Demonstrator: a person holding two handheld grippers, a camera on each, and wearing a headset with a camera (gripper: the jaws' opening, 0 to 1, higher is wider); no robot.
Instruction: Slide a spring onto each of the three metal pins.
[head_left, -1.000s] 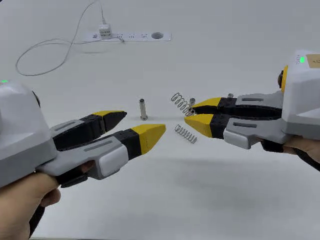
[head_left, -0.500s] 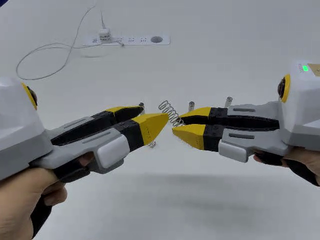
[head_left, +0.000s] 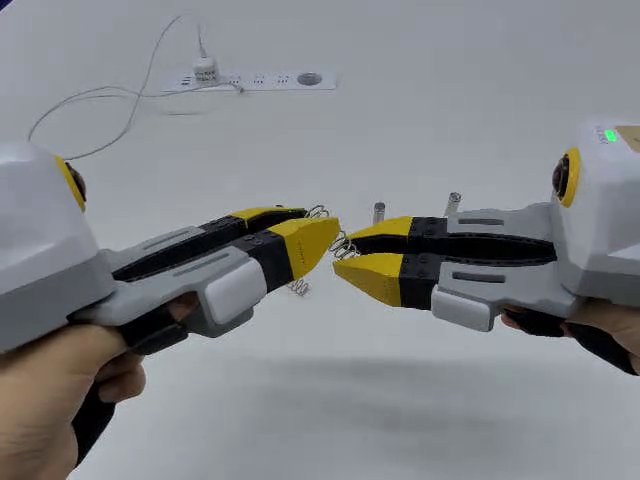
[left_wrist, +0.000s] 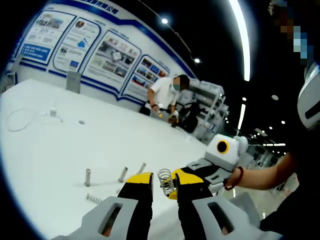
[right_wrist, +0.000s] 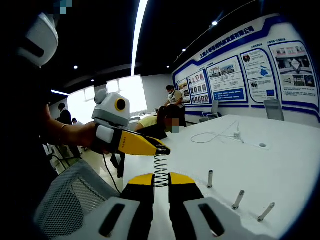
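A steel spring (head_left: 341, 245) hangs in the air between both grippers. My right gripper (head_left: 342, 254) is shut on one end of the spring (right_wrist: 160, 171). My left gripper (head_left: 322, 222) has its jaws pressed on the other end of the spring (left_wrist: 165, 179). In the right gripper view my own gripper (right_wrist: 160, 181) points at the left gripper (right_wrist: 162, 150). A second spring (head_left: 298, 288) lies on the white table below. Three bare upright metal pins (right_wrist: 210, 178) (right_wrist: 239, 199) (right_wrist: 266, 211) stand in a row; two pins (head_left: 379, 212) (head_left: 453, 203) show behind the jaws.
A white power strip (head_left: 255, 79) with a looping cable (head_left: 90, 100) lies at the table's far edge. People stand at the table's far side (left_wrist: 162, 95). A mesh chair (right_wrist: 75, 200) is beside the table.
The right gripper has carried the spring up and leftward off the table. The left gripper has moved right to meet it, and its jaws have narrowed from open onto the spring's free end.
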